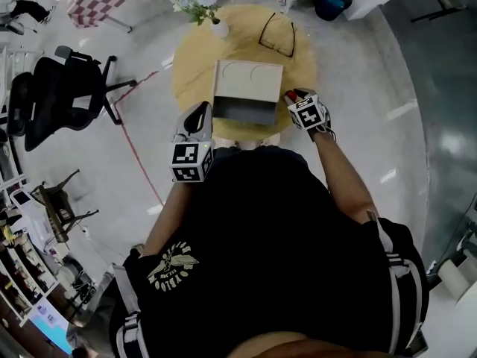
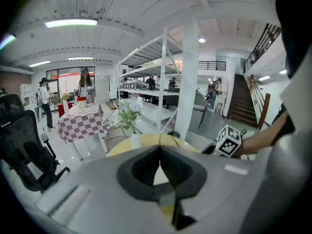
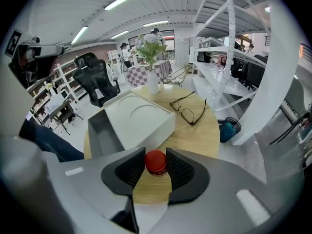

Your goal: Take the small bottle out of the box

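In my right tool sits the small bottle, its red cap pinched from both sides, out of the box and over the wooden worktop just beside it. The box's grey drawer sticks out toward me. My left tool is clenched on nothing, near the box's left corner. Glasses lie beyond.

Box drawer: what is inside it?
The pulled-out drawer shows only its bare grey floor; whatever lies under the box top is covered. The red-capped small bottle is clamped in the right gripper, outside it.
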A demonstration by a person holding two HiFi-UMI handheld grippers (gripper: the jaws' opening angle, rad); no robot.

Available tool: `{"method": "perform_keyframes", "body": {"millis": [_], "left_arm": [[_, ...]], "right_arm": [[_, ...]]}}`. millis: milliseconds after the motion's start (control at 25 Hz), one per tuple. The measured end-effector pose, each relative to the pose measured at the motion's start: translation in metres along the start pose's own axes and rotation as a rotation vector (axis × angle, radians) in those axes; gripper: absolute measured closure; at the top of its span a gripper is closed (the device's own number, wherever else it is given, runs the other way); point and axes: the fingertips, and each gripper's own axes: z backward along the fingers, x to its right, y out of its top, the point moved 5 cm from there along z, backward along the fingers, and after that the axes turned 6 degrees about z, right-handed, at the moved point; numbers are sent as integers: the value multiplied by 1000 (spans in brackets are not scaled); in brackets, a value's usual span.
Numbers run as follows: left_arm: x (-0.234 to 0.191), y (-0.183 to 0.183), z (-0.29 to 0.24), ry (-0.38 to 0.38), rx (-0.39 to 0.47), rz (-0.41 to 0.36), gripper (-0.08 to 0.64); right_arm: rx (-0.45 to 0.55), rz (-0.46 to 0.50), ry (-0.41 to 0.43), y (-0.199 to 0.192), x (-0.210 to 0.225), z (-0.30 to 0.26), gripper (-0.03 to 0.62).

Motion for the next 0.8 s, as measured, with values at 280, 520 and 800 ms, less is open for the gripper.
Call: {"method": "perform_keyframes", "body": {"millis": [280,520,800], "left_arm": [[6,18,5,19,68,-27,560],[17,65,9,-71,232,-56,560],[15,112,12,-208,327,-120,560]], "right_arm": [[165,-8,26,21,-6,46,397],[573,17,-80,78,-30,153,500],[820,38,-234,138,-61,226,586]]}}
